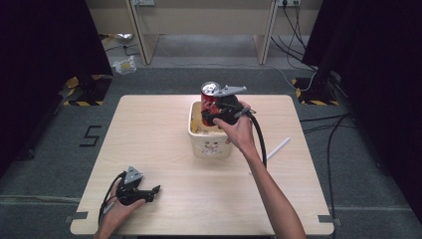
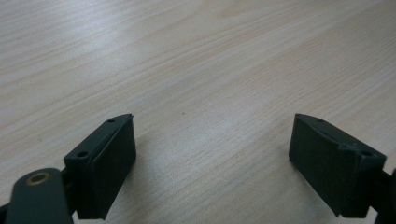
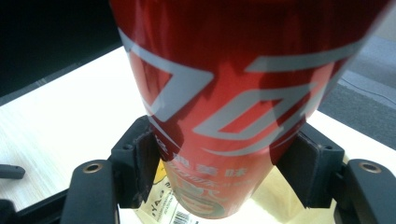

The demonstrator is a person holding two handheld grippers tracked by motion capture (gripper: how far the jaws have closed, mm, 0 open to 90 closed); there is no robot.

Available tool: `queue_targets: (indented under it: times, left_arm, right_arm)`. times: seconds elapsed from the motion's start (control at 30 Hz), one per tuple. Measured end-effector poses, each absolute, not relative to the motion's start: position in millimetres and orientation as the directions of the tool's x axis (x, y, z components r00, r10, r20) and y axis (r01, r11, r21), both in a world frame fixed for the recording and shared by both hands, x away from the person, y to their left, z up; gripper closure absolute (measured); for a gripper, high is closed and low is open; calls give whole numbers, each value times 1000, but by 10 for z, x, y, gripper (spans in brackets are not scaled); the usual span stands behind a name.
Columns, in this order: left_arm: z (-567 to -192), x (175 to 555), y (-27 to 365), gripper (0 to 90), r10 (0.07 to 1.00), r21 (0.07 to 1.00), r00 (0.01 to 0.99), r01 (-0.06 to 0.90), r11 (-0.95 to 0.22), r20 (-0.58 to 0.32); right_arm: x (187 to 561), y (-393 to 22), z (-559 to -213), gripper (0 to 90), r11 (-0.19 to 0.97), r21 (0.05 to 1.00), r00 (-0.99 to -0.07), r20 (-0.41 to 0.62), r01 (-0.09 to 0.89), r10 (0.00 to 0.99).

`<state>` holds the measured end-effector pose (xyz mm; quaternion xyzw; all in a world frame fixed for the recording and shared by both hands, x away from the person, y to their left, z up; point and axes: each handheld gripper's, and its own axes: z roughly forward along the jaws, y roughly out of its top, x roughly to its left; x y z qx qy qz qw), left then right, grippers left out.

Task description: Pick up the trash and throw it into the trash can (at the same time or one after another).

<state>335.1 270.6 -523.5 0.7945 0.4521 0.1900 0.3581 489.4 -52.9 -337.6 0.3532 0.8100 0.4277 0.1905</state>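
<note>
A red drink can (image 1: 209,95) with silver lettering is held tilted over the cream bin (image 1: 213,148) at the table's middle back. My right gripper (image 1: 211,114) is shut on it. In the right gripper view both pads press the can (image 3: 233,88) on its lower sides, and my right gripper (image 3: 217,175) hangs above a yellow printed packet inside the bin. My left gripper (image 1: 153,193) rests on the table near the front left corner. Its jaws stand wide apart, and the left gripper (image 2: 212,154) has nothing but bare wood between them.
A white stick (image 1: 277,149) lies on the wooden table (image 1: 164,124) to the right of the bin. The bin holds several yellowish items. Cables run over the grey floor at the right, and desk legs stand behind the table.
</note>
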Motion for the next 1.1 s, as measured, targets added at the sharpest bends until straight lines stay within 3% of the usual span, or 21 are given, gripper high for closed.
queue_targets:
  times: [1.1]
  left_arm:
    - [-5234, 3350, 2705, 140, 854, 739, 520, 585, -334, -25]
  right_arm:
    - [4959, -231, -3783, 319, 447, 763, -732, 48, 466, 680]
